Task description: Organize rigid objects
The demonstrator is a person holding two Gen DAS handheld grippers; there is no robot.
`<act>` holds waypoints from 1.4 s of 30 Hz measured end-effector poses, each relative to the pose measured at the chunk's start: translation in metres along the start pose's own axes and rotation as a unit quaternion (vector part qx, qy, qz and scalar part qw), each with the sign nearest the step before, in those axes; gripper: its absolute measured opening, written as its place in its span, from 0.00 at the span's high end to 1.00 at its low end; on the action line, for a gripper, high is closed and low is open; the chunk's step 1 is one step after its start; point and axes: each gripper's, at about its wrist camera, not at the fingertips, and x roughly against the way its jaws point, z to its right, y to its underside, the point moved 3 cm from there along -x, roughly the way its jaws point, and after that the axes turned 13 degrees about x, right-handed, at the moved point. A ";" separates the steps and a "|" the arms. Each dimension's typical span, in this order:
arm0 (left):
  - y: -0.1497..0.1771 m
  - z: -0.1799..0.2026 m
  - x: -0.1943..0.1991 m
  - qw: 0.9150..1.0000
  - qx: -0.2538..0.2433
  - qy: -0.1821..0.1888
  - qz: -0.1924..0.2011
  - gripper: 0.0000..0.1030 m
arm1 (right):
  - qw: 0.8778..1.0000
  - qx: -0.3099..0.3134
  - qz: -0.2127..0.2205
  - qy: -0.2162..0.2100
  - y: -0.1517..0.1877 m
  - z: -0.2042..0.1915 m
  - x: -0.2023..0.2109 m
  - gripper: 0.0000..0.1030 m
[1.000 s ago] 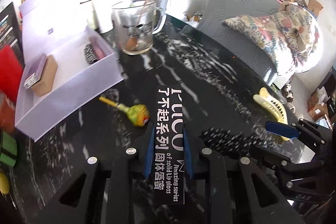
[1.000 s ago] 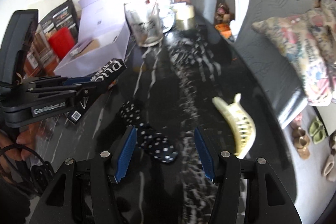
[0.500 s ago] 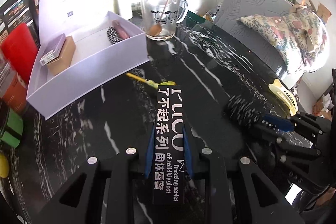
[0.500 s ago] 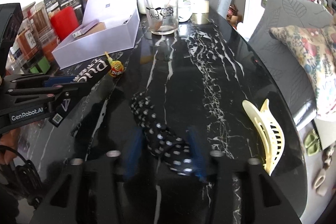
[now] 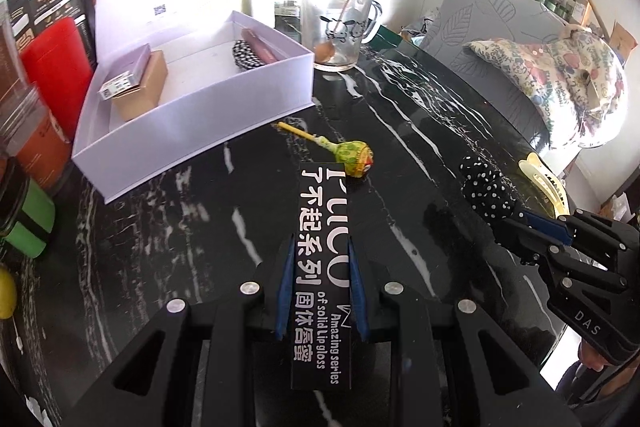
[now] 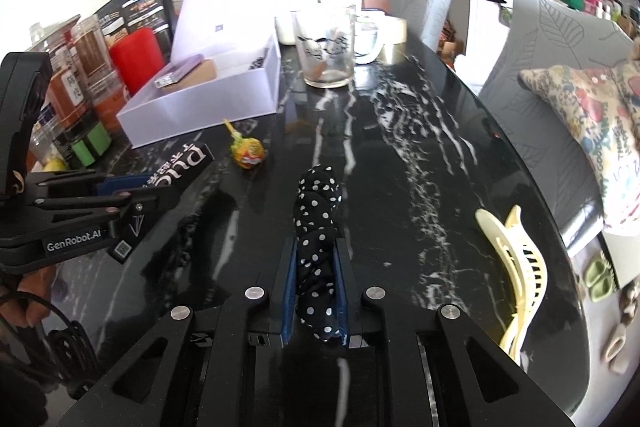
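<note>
Left tool (image 5: 320, 291) pinches the black lip-gloss box (image 5: 322, 267); right tool (image 6: 314, 291) pinches the polka-dot scrunchie (image 6: 316, 227), lollipop (image 6: 248, 153) ahead-left.

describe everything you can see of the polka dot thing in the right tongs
The scrunchie looks like soft black fabric with white dots, twisted into a long bunched roll. The right tongs are shut on its near half, blue pads pressing both sides. Its far end sticks out forward over the black marble table; whether it touches the top is unclear.
</note>
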 end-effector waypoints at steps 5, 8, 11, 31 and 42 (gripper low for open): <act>0.000 -0.013 0.012 1.000 0.011 -0.010 0.011 0.76 | 1.000 0.015 0.005 -0.013 -0.007 -0.016 0.000 0.84; 0.001 -0.024 0.020 1.000 0.019 -0.017 0.017 0.76 | 0.999 0.023 0.008 -0.023 -0.011 -0.027 -0.001 0.84; 0.003 -0.032 0.028 0.999 0.026 -0.026 0.024 0.76 | 0.999 0.032 0.011 -0.036 -0.013 -0.038 -0.002 0.84; 0.014 -0.065 0.089 0.993 0.069 -0.057 0.082 0.76 | 0.987 0.113 0.046 -0.103 -0.032 -0.114 0.018 0.84; -0.015 -0.071 0.106 0.990 0.064 -0.053 0.115 0.76 | 0.984 0.129 0.070 -0.102 -0.058 -0.121 0.025 0.84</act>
